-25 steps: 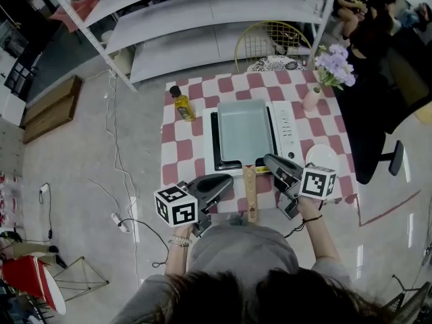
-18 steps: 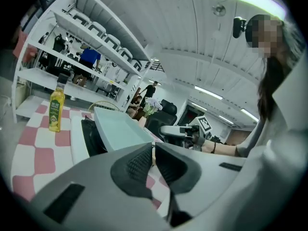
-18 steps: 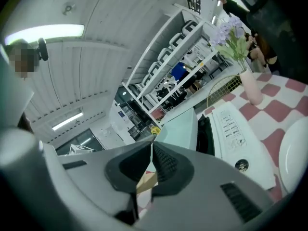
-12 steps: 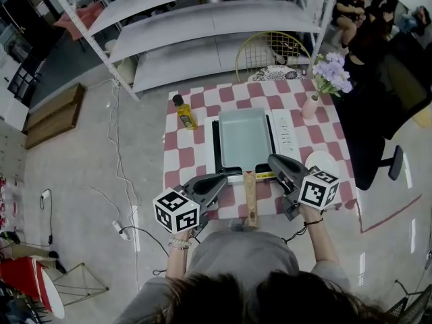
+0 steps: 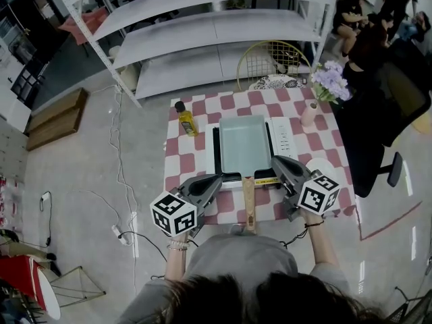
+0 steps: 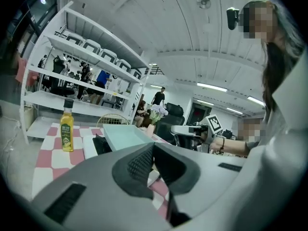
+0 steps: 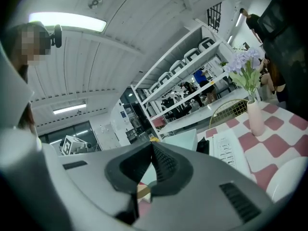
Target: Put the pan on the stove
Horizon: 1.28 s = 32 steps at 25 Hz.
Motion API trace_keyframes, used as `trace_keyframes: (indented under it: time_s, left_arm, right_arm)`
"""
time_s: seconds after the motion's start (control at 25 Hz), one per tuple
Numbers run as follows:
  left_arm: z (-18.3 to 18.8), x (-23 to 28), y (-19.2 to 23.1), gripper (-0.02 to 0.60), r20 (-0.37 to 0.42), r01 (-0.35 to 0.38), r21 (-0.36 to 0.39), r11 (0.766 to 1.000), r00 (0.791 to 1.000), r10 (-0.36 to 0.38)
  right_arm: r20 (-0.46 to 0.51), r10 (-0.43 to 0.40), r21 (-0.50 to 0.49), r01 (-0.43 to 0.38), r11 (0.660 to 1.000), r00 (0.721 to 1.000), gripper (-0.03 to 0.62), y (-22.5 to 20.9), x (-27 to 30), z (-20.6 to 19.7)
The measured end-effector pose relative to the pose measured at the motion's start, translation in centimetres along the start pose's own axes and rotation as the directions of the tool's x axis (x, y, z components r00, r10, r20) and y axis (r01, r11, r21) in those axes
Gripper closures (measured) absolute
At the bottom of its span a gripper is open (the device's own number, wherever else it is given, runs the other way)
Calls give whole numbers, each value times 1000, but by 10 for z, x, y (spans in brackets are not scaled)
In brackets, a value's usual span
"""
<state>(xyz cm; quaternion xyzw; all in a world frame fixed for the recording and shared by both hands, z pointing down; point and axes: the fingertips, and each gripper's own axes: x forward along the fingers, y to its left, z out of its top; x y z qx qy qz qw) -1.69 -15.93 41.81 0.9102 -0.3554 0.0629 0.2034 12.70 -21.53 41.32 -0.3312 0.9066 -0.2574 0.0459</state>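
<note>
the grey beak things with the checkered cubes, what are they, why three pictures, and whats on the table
They are hand-held grippers: a person holds one in each hand, and the marker cubes are part of them. The head view looks down from a camera on the person's head; the other two come from cameras riding on each gripper, looking along its jaws. The left gripper and right gripper are both shut and hold nothing. On the checked table a pale rectangular pan sits on a white stove, its wooden handle pointing toward the person, between the grippers. An oil bottle and a vase of purple flowers stand nearby.
</note>
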Motion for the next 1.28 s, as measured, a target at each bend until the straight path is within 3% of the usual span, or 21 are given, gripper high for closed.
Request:
trace_keyframes:
  time_s: [0.64,1.28]
  left_arm:
    - [5,0,8,555,28,-47,9,999,999,47]
    - [14,4,15,555,77,-86,0,996,993,86]
  right_arm:
    - [26,-35,-72,37,997,999,571,-12,-4,4]
    - [55,-63,-53,66,996,996,571,-29,-9,3]
